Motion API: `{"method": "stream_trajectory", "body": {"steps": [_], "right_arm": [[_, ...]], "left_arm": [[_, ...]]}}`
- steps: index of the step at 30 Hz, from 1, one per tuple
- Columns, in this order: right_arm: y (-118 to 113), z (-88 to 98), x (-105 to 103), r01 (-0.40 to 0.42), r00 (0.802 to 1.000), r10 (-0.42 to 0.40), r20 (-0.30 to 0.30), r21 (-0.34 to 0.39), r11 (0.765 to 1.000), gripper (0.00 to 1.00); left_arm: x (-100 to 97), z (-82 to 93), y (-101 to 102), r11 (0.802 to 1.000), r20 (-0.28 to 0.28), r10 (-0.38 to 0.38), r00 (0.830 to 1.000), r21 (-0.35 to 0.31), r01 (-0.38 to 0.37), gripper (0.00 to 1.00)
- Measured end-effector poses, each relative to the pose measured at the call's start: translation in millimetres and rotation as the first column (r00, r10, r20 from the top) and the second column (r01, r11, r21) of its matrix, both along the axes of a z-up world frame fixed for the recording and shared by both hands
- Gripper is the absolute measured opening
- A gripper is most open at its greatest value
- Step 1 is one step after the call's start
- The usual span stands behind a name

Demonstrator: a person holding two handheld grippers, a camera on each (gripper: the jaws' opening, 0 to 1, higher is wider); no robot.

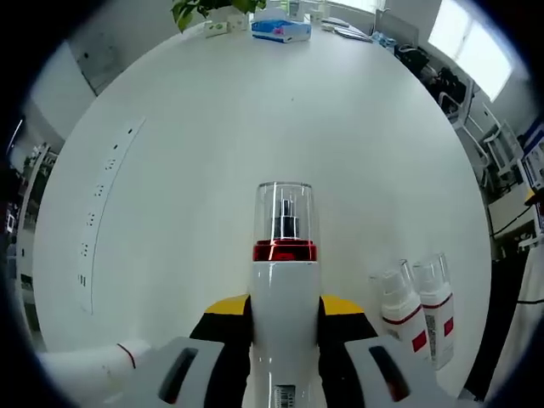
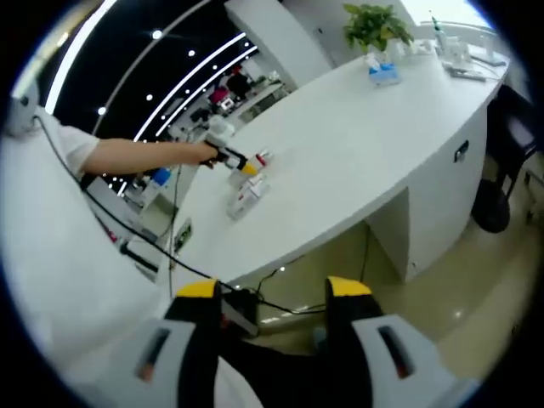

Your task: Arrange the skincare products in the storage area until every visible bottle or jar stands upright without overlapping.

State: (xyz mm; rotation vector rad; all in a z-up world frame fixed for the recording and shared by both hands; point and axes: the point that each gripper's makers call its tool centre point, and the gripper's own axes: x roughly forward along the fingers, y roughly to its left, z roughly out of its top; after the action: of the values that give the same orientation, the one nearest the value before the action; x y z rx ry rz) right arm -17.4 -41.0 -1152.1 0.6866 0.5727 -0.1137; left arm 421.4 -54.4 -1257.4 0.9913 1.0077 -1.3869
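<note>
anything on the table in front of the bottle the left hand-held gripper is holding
Nothing visible. The left hand-held gripper grips the bottle, and the table ahead is bare. Two small bottles stand off to the right.

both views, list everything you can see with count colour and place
spray bottle: one, white with red band and clear cap, held between the left gripper's jaws
small bottles: two, white with red labels and clear caps, upright side by side on the table, right of the held bottle
white object: one, lying at the table's near left edge, kind unclear
tissue box: one, blue and white, far end of the table
plant: one, green, far end of the table
table: one, white, long with rounded ends
left gripper: white with yellow tips, shut on the spray bottle
right gripper: open, empty, off the table above the floor
</note>
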Motion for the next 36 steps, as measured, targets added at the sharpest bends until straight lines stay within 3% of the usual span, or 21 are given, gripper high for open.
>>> {"method": "stream_trajectory", "body": {"steps": [9,16,19,25,32,36], "right_arm": [[-2,9.7,-4,-0.056,0.998,0.055,-0.01,-0.028,0.998,0.49],[-12,19.3,14,-0.094,0.995,0.095,0.026,-0.027,0.995,0.49],[-12,21.8,26,-0.165,0.986,0.165,0.03,-0.026,0.986,0.49],[-29,29.1,34,-0.183,0.982,0.185,0.047,-0.034,0.982,0.49],[-35,25.9,25,-0.198,0.98,0.198,0.031,-0.025,0.98,0.49],[-35,23.0,23,-0.245,0.969,0.245,0.013,-0.017,0.969,0.49]], "left_arm": [[-0.9,-0.1,2,0.999,-0.002,0.036,0.999,-0.026,-0.036,0.29],[-1.4,-0.2,3,0.996,-0.006,0.071,0.997,-0.046,-0.071,0.29],[-2.5,0.4,3,0.994,-0.007,0.095,0.995,-0.057,-0.095,0.29],[-3.7,0.7,-1,0.995,-0.007,0.094,0.996,-0.029,-0.094,0.29],[-2.4,0.2,-1,0.995,0.001,0.099,0.995,0.025,-0.099,0.29],[-1.6,0.6,1,0.993,0.006,0.116,0.993,0.034,-0.116,0.29]]}}
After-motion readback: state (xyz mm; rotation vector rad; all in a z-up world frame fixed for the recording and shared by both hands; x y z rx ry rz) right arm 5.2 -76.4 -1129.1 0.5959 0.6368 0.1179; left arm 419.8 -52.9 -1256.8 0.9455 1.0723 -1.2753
